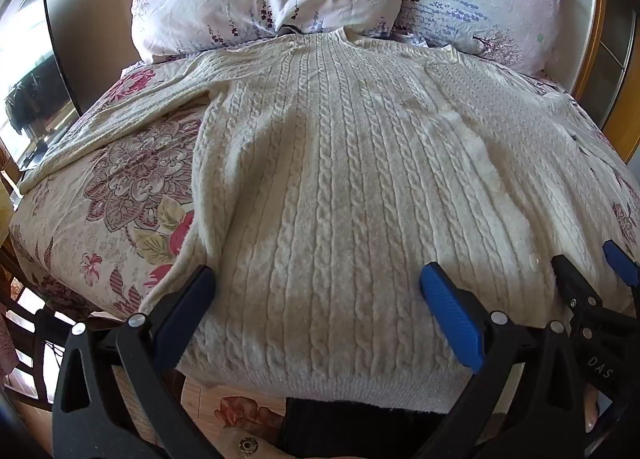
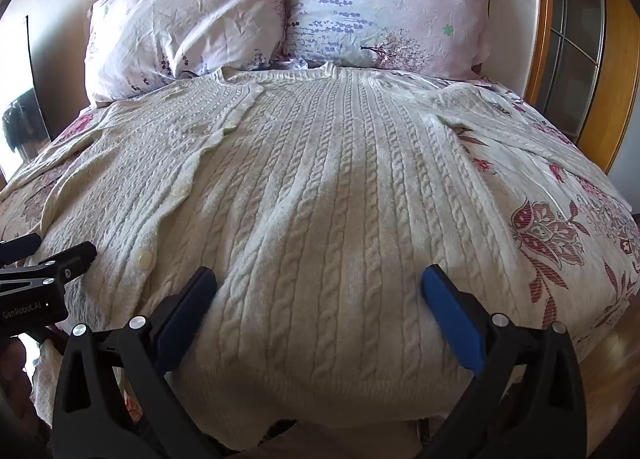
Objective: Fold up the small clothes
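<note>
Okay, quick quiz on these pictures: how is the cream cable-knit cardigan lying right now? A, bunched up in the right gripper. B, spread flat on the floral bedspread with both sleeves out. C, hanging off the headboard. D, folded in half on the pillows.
B: the cardigan lies flat on the floral bedspread, with a sleeve out to each side.

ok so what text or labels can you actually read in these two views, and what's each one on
"GenRobot.AI": white print on the black body of the left claw, seen at the left edge of the right wrist view.
"DAS": white letters on the black body of the right claw, at the right edge of the left wrist view; the word is cut off by the frame.
Nothing readable on the cardigan, pillows or bedsheet.
</note>
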### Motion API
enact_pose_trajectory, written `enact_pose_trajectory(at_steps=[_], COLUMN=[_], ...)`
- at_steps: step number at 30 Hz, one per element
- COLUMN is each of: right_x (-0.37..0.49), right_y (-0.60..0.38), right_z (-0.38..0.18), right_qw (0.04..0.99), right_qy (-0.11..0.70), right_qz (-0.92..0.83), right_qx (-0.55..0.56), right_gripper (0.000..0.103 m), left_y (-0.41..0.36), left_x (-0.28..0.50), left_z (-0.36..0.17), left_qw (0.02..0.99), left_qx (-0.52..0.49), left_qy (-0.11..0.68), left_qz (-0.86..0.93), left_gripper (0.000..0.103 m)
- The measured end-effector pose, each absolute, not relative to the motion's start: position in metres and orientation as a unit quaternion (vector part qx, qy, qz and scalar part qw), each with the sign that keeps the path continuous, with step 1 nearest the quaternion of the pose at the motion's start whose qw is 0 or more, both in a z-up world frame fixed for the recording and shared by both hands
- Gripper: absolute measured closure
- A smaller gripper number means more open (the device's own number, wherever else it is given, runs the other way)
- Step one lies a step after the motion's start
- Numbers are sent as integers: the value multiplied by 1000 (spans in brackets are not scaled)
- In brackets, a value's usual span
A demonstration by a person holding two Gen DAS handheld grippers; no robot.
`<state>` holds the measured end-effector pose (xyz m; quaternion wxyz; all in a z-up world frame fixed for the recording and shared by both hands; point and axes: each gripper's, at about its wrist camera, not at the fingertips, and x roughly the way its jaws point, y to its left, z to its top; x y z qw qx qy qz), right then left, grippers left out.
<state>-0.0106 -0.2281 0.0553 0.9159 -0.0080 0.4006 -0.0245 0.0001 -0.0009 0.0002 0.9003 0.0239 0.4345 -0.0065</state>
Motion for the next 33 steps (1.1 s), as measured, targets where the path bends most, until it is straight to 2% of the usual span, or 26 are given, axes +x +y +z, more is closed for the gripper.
enact_pose_trajectory(at_steps=[33], right_x=[-11], right_y=[-229], right_z=[55], right_qw=[916], right_qy=[399], right_qz=[-25], right_qx=[-8], right_gripper=[1], left_y=[-1], left_x=[0], left_z=[1], left_qw=[902], left_qx=[20], left_qy=[430], left_qz=[-9], left_gripper=[2])
